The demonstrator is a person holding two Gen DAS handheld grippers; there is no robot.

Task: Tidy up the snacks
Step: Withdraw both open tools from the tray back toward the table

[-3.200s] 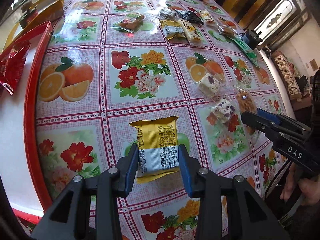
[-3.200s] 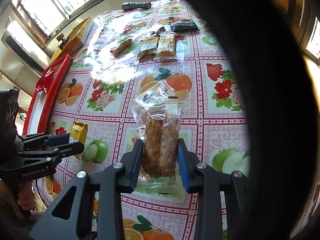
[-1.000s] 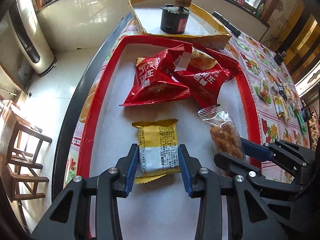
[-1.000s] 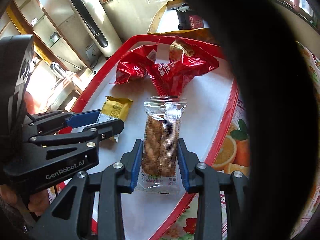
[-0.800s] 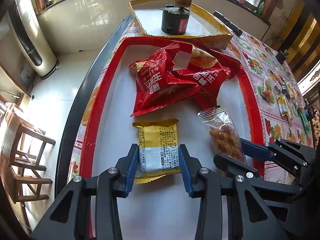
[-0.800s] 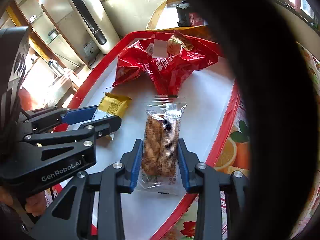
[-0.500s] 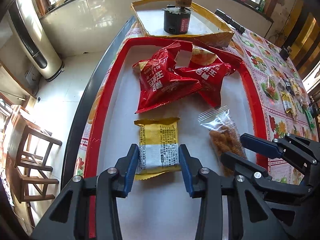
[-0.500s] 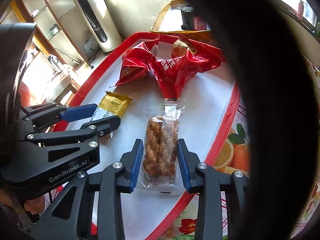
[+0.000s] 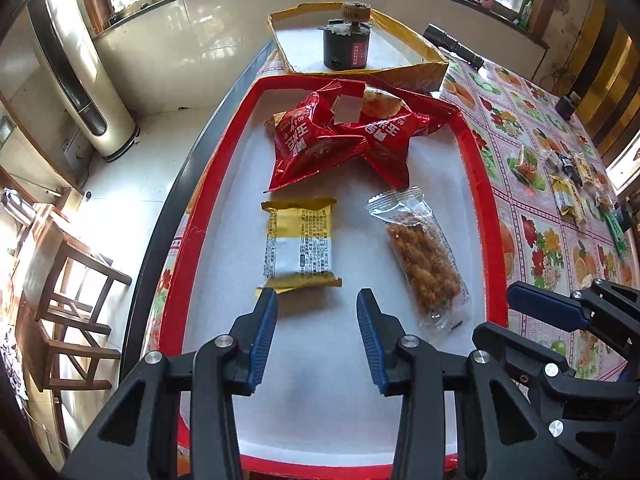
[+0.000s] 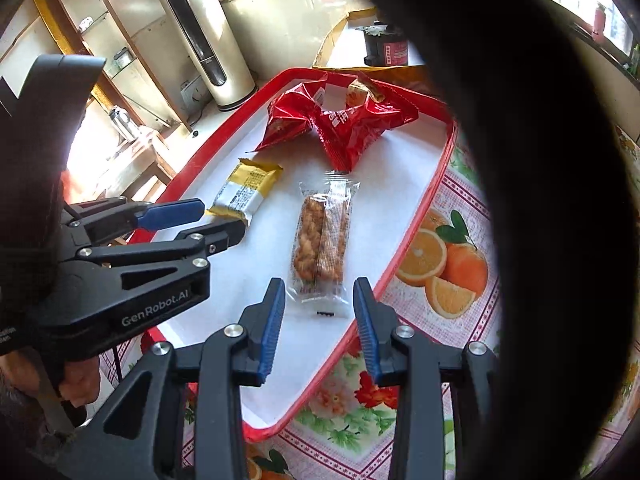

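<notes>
A red-rimmed white tray (image 9: 224, 184) holds two red snack bags (image 9: 320, 144), a yellow-and-white packet (image 9: 299, 247) and a clear-wrapped crispy bar (image 9: 422, 256). My left gripper (image 9: 317, 308) is open just behind the yellow packet, which lies free on the tray. My right gripper (image 10: 319, 294) is open just behind the crispy bar (image 10: 322, 236), which also lies free. The yellow packet (image 10: 246, 192), the tray (image 10: 424, 208) and the left gripper (image 10: 216, 220) show in the right wrist view; the right gripper (image 9: 532, 316) shows at the left view's right edge.
A yellow cardboard tray (image 9: 404, 68) with a dark cylindrical motor (image 9: 347, 46) stands beyond the red tray. Several small snack packets (image 9: 568, 192) lie far right on the floral tablecloth (image 9: 540, 240). A black flashlight (image 9: 452, 46) lies at the back. The table edge and wooden chairs (image 9: 68, 280) are to the left.
Both grippers have opened and drawn back a little. The yellow packet and the crispy bar were let go and now lie on the tray.
</notes>
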